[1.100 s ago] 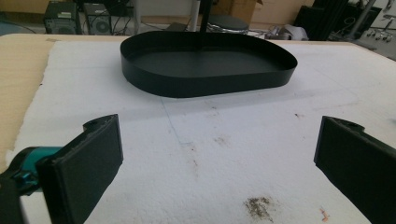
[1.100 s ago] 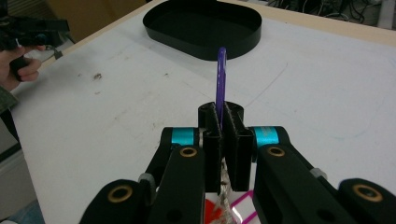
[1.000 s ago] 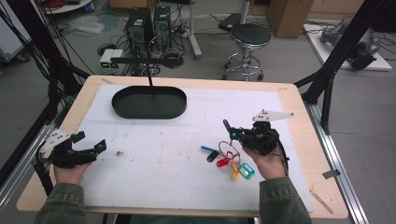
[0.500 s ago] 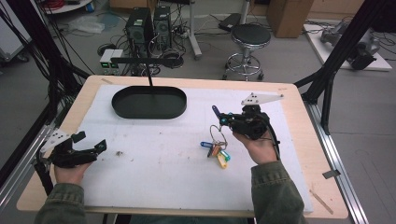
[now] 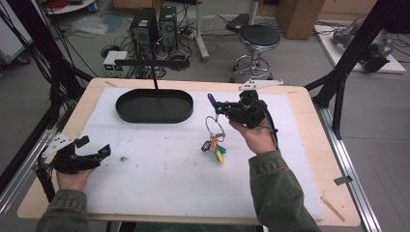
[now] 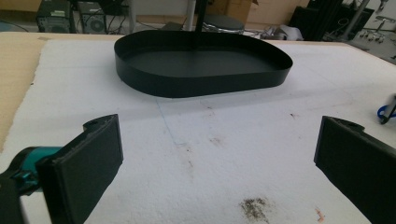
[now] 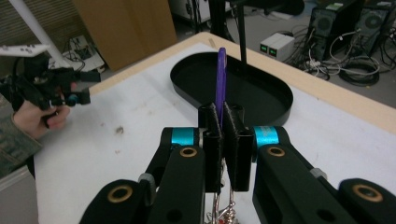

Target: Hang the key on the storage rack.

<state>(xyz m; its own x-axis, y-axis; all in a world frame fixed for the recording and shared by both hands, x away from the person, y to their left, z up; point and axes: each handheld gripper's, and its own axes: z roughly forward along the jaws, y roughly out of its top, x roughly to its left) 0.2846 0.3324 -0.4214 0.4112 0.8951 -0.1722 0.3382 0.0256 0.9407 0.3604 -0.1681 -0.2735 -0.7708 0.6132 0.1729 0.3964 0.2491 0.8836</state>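
A black oval tray (image 5: pixel 153 107) sits on the white foam mat (image 5: pixel 159 183) in the upper left of the high view. A thin black post (image 5: pixel 153 79) with a crossbar rises at the tray's far rim. The mat covers a wooden table (image 5: pixel 314 145). A small dark stain (image 5: pixel 124 158) marks the mat at centre left. Beyond the table, a round stool (image 5: pixel 259 36) stands at top centre, two computer towers (image 5: pixel 154 21) at upper left, and a cardboard box (image 5: pixel 295 12) at upper right.

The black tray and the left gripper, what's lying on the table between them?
Nothing but bare, stained white foam mat lies between the left gripper and the black tray, as the left gripper view shows.
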